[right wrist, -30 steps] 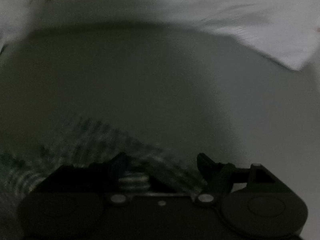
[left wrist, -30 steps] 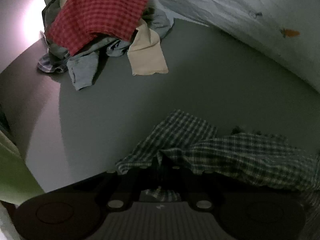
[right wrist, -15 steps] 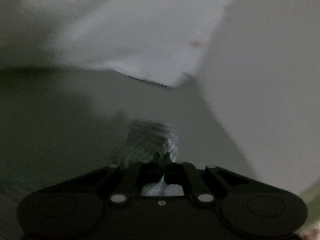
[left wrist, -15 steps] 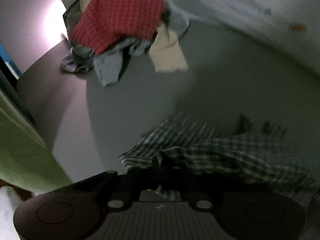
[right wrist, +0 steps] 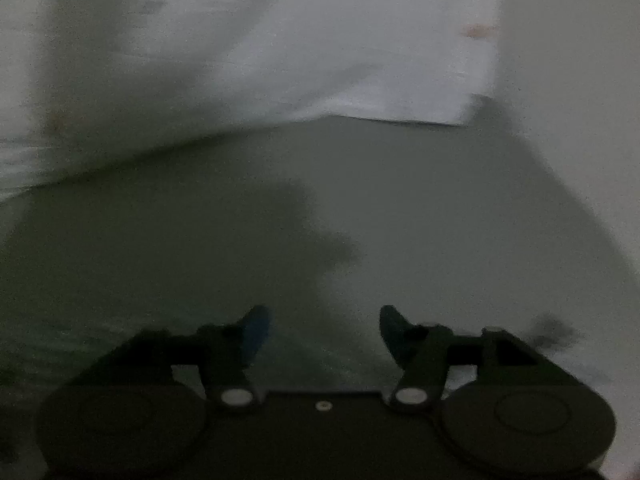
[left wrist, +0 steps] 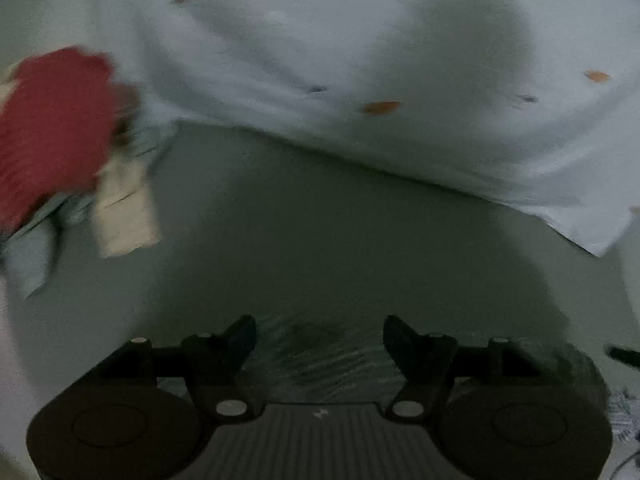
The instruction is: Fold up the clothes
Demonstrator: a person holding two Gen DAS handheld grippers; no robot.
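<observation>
A dim room with a grey-green table (left wrist: 320,240) set against a wall hung with a pale sheet (left wrist: 280,48), which is dotted with small orange marks and falls to the table's far edge. A round shadow lies across the sheet near its upper right.

At the far left corner of the table sits a pile of clothes (left wrist: 60,160): a red checked piece (left wrist: 48,128) on top, a cream piece (left wrist: 124,216) hanging down beside it towards the table's middle, and grey-blue cloth (left wrist: 32,252) at the left edge. All of it is blurred.

The left gripper (left wrist: 319,340) hangs low over the near edge of the table with its two fingers spread wide apart and nothing between them. Below and between them lies the green checked shirt (left wrist: 320,356) on the table, smeared by motion; more of it shows at the right near edge.

The right gripper (right wrist: 322,332) also has its fingers spread wide, holding nothing. In its view the table (right wrist: 400,200) runs to the sheet (right wrist: 320,60), whose lower corner ends near the far right of the table. A faint striped blur of the checked shirt (right wrist: 60,340) lies at the near left, beside the left finger; whether it touches it I cannot tell
</observation>
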